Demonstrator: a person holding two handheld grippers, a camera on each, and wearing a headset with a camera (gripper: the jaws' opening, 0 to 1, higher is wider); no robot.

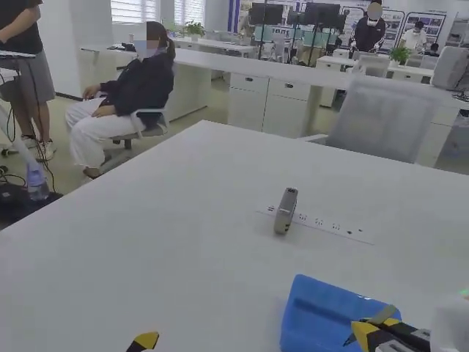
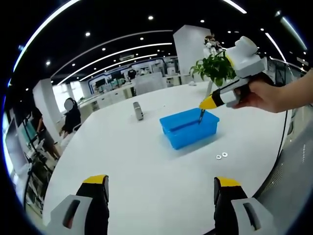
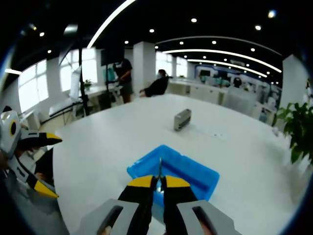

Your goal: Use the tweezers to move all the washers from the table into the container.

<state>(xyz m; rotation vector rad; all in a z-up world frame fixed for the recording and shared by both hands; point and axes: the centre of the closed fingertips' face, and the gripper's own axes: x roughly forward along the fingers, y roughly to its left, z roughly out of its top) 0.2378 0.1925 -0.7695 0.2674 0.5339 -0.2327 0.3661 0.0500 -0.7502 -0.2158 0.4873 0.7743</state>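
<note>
Washers (image 2: pixel 218 157): two, flat on the white surface (image 1: pixel 183 242), side by side, near the container and outside it.
Container (image 2: pixel 188 128): blue, open-topped tray.
Tweezers (image 3: pixel 159 169): pinched between the closed jaws of the right gripper (image 3: pixel 159 182), tips pointing down into the container.
Left gripper (image 2: pixel 161 181): jaws spread wide, holding nothing, above bare surface.
Grey block (image 1: pixel 286 210): standing on the surface beyond the container.
</note>
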